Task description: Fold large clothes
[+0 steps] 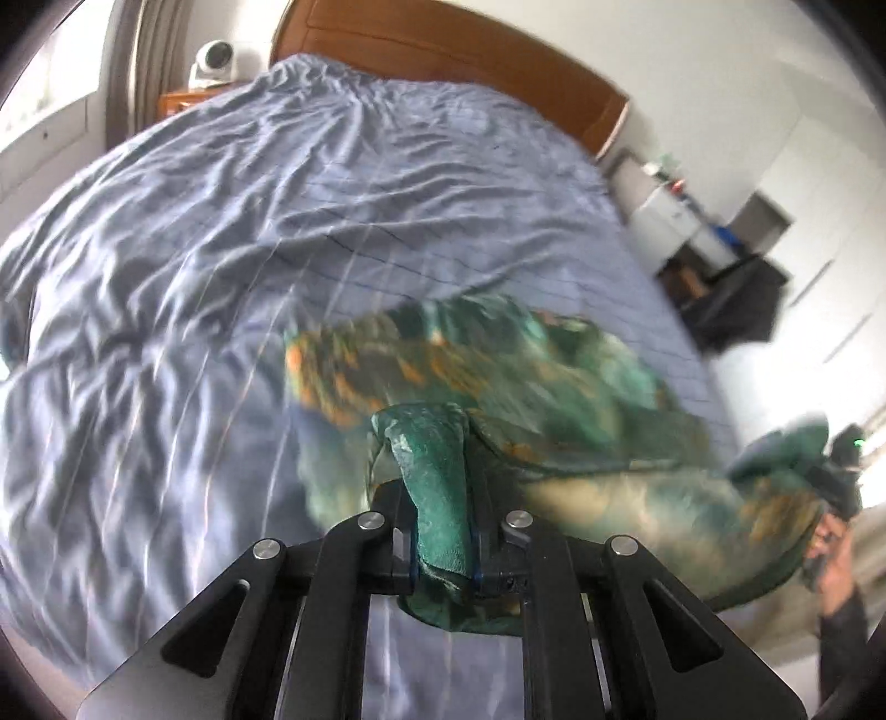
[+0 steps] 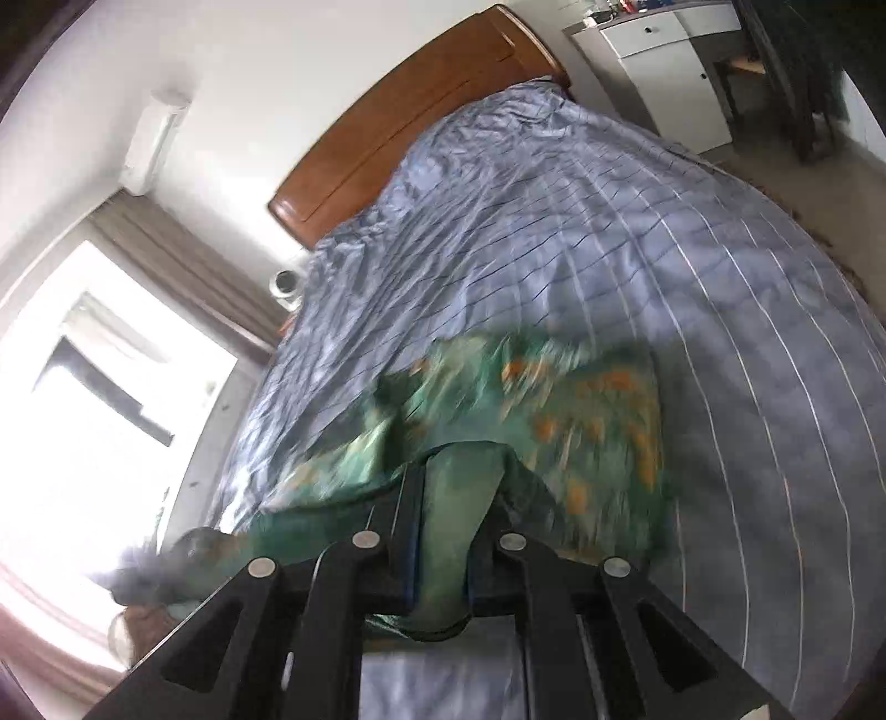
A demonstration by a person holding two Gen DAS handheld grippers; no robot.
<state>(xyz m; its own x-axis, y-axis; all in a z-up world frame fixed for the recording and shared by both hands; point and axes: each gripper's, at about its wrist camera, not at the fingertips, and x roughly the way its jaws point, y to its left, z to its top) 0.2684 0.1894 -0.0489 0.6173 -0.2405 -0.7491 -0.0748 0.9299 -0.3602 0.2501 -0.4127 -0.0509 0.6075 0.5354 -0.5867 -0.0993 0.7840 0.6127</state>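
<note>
The green garment (image 1: 498,387), printed with orange and pale patches, hangs stretched between my two grips above the bed (image 1: 194,266), its far part blurred and bunched over the blue striped bedding. It sits toward the foot end of the bed, well apart from the wooden headboard (image 1: 443,44).

My left hand-held gripper (image 1: 440,498) is clamped on a thick fold of the garment's teal edge; the cloth fills the gap between the two fingers and spills out below them. My right hand-held gripper (image 2: 443,509) is likewise closed on a fold of the same cloth, pinched tight between its fingers. In the left wrist view the right hand-held gripper also shows at the garment's far corner, with my hand (image 1: 830,554) behind it.

Beside the headboard, on one side, a white round device (image 1: 213,61) stands on a small wooden stand. On the other side of the bed stands a white cabinet (image 2: 664,66). A bright window (image 2: 83,415) with a grey-brown curtain (image 2: 183,277) lies beyond the bed's edge.
</note>
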